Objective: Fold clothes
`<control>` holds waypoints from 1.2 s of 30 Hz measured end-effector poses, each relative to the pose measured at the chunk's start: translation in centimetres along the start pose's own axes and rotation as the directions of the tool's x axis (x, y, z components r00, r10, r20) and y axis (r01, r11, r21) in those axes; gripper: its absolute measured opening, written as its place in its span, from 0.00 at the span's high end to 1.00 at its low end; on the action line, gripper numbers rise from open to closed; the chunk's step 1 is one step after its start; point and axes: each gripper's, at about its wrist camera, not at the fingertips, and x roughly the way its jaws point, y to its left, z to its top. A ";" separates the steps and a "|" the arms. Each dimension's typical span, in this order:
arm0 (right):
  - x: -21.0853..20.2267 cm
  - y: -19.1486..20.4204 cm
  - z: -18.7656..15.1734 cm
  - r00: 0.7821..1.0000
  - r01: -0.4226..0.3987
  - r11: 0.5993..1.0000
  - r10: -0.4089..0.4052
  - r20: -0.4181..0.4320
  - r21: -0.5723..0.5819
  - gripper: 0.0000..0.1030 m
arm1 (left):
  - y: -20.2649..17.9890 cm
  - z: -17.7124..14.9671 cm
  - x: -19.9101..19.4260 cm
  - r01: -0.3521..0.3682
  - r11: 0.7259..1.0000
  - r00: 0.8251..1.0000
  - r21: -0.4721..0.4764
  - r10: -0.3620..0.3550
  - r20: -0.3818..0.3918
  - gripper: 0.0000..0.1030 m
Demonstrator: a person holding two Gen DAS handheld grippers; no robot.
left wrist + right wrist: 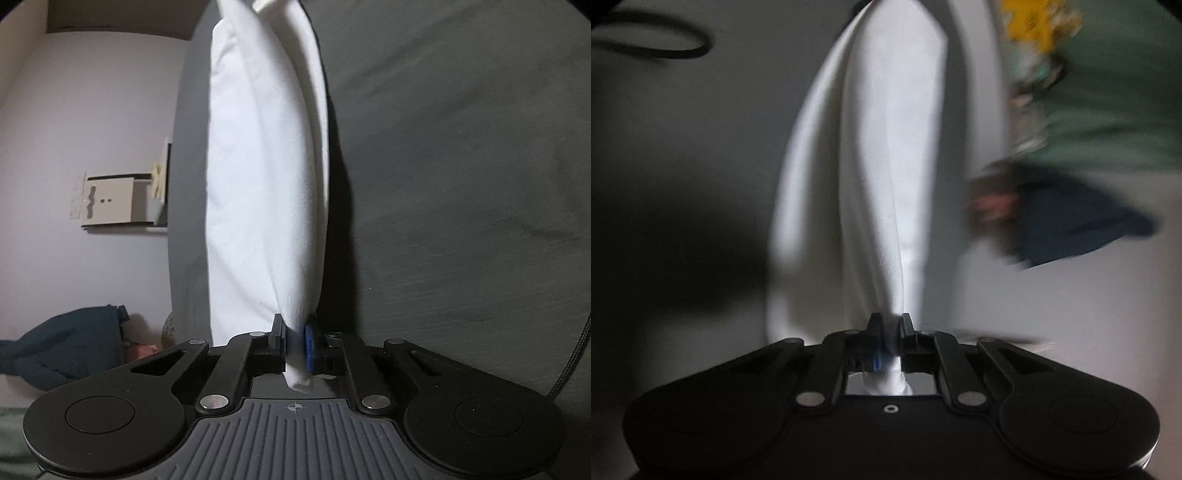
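Both jaws clamp bunched corners of a white cloth: the left gripper and right gripper hold it stretched lengthwise straight ahead, above a grey sheet, open room alongside.

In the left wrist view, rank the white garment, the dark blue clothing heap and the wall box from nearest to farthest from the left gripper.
1. White garment: pinched in the left gripper, stretching straight ahead.
2. Dark blue clothing heap: low on the left, beside the gripper.
3. Wall box: on the pale wall, left and farthest.
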 end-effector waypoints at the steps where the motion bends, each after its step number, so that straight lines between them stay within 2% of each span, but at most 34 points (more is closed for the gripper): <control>1: -0.1 0.3 -0.3 1.000 -0.010 1.000 0.010 0.000 -0.009 0.91 | -0.4 0.0 0.1 0.015 1.000 1.000 0.011 -0.015 -0.005 0.91; 5: 0.4 3.0 -0.9 0.985 -0.173 0.982 0.173 -0.005 -0.074 0.91 | -1.5 0.3 0.4 0.083 0.996 0.997 0.040 -0.082 -0.015 0.91; 8: 0.7 2.7 -1.0 0.983 -0.182 0.983 0.182 -0.007 -0.018 0.85 | -1.1 0.2 0.2 0.101 0.995 0.995 0.008 -0.101 -0.024 0.91; 10: 0.8 1.7 -1.2 0.978 -0.208 0.977 0.208 -0.006 0.056 0.84 | -1.1 0.3 0.0 0.099 0.995 0.995 0.007 -0.098 -0.032 0.84; 12: 0.6 0.6 -1.7 0.969 -0.244 0.962 0.246 0.002 0.122 0.77 | -1.2 0.2 -0.4 0.105 0.994 0.994 0.012 -0.104 -0.037 0.84; 14: 0.4 -0.7 -2.7 0.960 -0.278 0.943 0.281 0.008 0.181 0.59 | -0.8 -0.2 -1.1 0.119 0.992 0.992 -0.027 -0.120 -0.036 0.77; 15: 0.3 -1.4 -3.3 0.952 -0.303 0.927 0.306 0.020 0.221 0.54 | -0.6 -0.5 -1.6 0.127 0.990 0.991 -0.056 -0.129 -0.035 0.68; 16: 0.2 -2.2 -4.1 0.944 -0.325 0.908 0.329 0.032 0.265 0.53 | -0.3 -0.8 -2.0 0.133 0.987 0.990 -0.085 -0.137 -0.034 0.57; 18: 0.4 -4.3 -6.1 0.934 -0.347 0.850 0.353 0.061 0.396 0.53 | 0.7 -1.5 -3.0 0.111 0.979 0.993 -0.170 -0.117 -0.028 0.40; 20: 0.0 -6.8 -7.5 0.924 -0.365 0.740 0.365 0.119 0.565 0.53 | 2.1 -2.2 -4.2 0.084 0.956 0.996 -0.282 -0.090 -0.008 0.38; 21: 0.0 -8.0 -8.5 0.919 -0.374 0.656 0.357 0.166 0.655 0.53 | 2.9 -2.5 -4.7 0.077 0.936 0.997 -0.344 -0.081 0.002 0.38; 22: 0.1 -9.1 -9.6 0.915 -0.380 0.555 0.342 0.213 0.740 0.53 | 3.9 -2.6 -5.2 0.073 0.908 0.997 -0.412 -0.073 0.015 0.38; 23: 0.5 -10.1 -10.6 0.914 -0.378 0.423 0.315 0.257 0.824 0.53 | 5.1 -2.6 -5.5 0.071 0.872 0.997 -0.485 -0.060 0.037 0.38; 25: 1.8 -11.1 -11.8 0.908 -0.370 0.159 0.272 0.320 0.915 0.53 | 8.0 -2.4 -5.0 0.088 0.771 0.995 -0.630 -0.036 0.096 0.38; 27: 3.4 -11.2 -12.3 0.900 -0.368 -0.130 0.199 0.388 0.921 0.53 | 10.0 -1.7 -4.4 0.123 0.648 0.988 -0.752 -0.007 0.156 0.38; 28: 4.3 -11.1 -12.3 0.893 -0.371 -0.248 0.170 0.417 0.895 0.53 | 10.7 -1.4 -3.7 0.158 0.576 0.980 -0.802 0.007 0.198 0.38; 29: 5.1 -10.9 -12.1 0.889 -0.366 -0.345 0.143 0.434 0.864 0.50 | 11.5 -1.1 -2.9 0.194 0.500 0.971 -0.844 0.024 0.238 0.38; 30: 5.9 -10.7 -11.2 0.896 -0.347 -0.377 0.137 0.423 0.859 0.48 | 12.2 -0.7 -2.2 0.232 0.421 0.960 -0.877 0.045 0.276 0.38; 31: 6.7 -10.6 -10.4 0.902 -0.328 -0.409 0.131 0.410 0.851 0.44 | 12.6 -0.3 -1.1 0.261 0.373 0.953 -0.890 0.048 0.299 0.38; 33: 8.2 -10.3 -8.7 0.917 -0.287 -0.458 0.125 0.380 0.842 0.35 | 12.7 0.7 1.1 0.293 0.315 0.946 -0.903 0.041 0.321 0.38; 35: 9.4 -10.6 -7.1 0.940 -0.228 -0.391 0.150 0.306 0.892 0.33 | 11.9 1.3 2.9 0.318 0.250 0.943 -0.914 0.013 0.332 0.38; 36: 9.4 -10.5 -6.4 0.950 -0.212 -0.357 0.145 0.278 0.910 0.33 | 11.7 1.3 3.9 0.325 0.234 0.943 -0.916 -0.006 0.333 0.38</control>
